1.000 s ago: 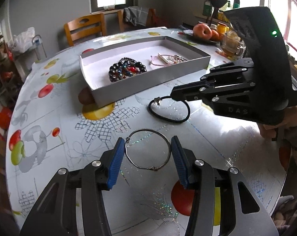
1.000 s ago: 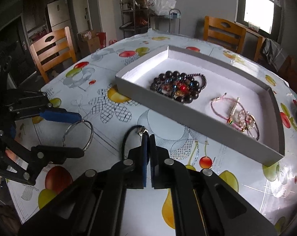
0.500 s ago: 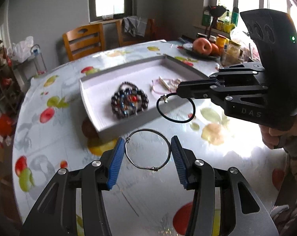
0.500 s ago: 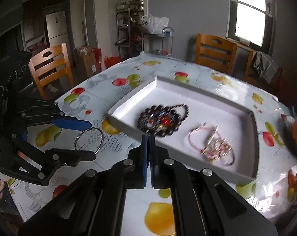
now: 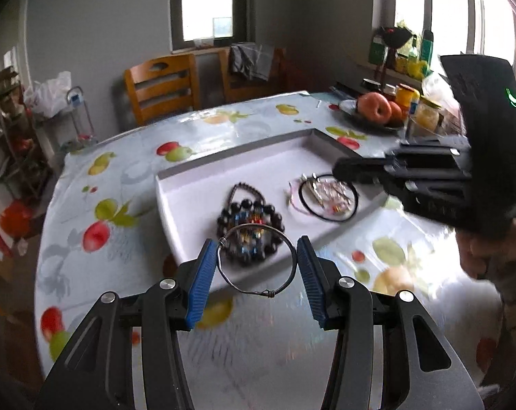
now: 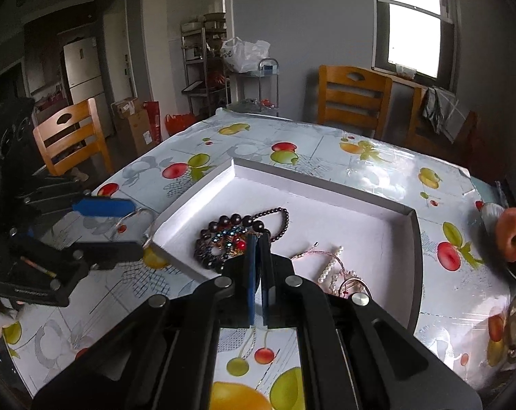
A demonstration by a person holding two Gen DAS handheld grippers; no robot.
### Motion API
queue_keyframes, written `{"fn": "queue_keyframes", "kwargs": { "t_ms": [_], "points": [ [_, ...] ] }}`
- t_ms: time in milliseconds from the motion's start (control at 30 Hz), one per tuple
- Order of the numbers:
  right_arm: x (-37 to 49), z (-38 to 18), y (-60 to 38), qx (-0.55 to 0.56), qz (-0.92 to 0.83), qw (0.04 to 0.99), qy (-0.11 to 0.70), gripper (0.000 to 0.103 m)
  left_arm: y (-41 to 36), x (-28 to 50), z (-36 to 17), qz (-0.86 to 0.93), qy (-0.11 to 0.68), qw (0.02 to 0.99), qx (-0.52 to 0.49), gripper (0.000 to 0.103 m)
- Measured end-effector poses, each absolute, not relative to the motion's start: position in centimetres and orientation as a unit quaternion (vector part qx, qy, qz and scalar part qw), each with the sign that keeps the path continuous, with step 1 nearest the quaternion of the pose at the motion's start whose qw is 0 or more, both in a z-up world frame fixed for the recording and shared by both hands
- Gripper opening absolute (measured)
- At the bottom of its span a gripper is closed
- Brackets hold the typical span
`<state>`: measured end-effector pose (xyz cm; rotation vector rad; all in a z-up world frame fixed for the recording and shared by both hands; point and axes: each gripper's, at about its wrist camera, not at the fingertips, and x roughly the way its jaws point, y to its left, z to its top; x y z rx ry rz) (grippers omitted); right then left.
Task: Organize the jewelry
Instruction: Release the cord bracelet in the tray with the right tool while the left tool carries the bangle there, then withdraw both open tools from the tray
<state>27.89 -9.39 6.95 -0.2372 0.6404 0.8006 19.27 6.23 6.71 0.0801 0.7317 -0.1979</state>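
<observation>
The right hand-held gripper (image 6: 257, 273), pinched nearly shut on a black cord loop (image 5: 328, 201), dangles it over the white tray's (image 5: 223, 167) right part. The left hand-held gripper (image 5: 256, 270), part open, spans a wire bangle (image 5: 257, 261) at the tray's near wall, farther from release.

Blue-padded left claw (image 5: 257, 266), silver bangle (image 5: 257, 261), white tray (image 5: 203, 194), fruit-print tablecloth (image 5: 121, 177).

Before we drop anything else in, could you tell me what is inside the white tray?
The white tray holds a dark beaded bracelet and pink and pearl pieces, partly hidden by the right gripper.
</observation>
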Motion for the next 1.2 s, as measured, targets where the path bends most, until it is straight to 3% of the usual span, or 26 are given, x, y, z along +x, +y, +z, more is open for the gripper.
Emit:
{"fn": "queue_keyframes", "kwargs": {
  "t_ms": [367,900,1100,1167,1200],
  "points": [
    [30.2,5.2,-9.8,-0.098,0.363,0.868,0.324,0.002,6.1,25.2,3.4,-0.073,0.386,0.919,0.042,0.050],
    [32.7,1.4,-10.0,-0.092,0.336,0.861,0.370,0.002,6.4,26.7,0.9,-0.069,0.407,0.909,0.049,0.051],
    [32.6,1.0,-10.0,-0.096,0.333,0.860,0.375,0.002,7.0,26.4,1.0,-0.067,0.401,0.913,0.035,0.061],
    [32.6,0.9,-10.0,-0.096,0.333,0.859,0.377,0.004,6.8,26.1,1.1,-0.069,0.394,0.915,0.041,0.071],
    [32.6,0.9,-10.0,-0.095,0.332,0.860,0.376,0.007,6.7,25.8,1.1,-0.070,0.391,0.917,0.044,0.071]
  ]
}}
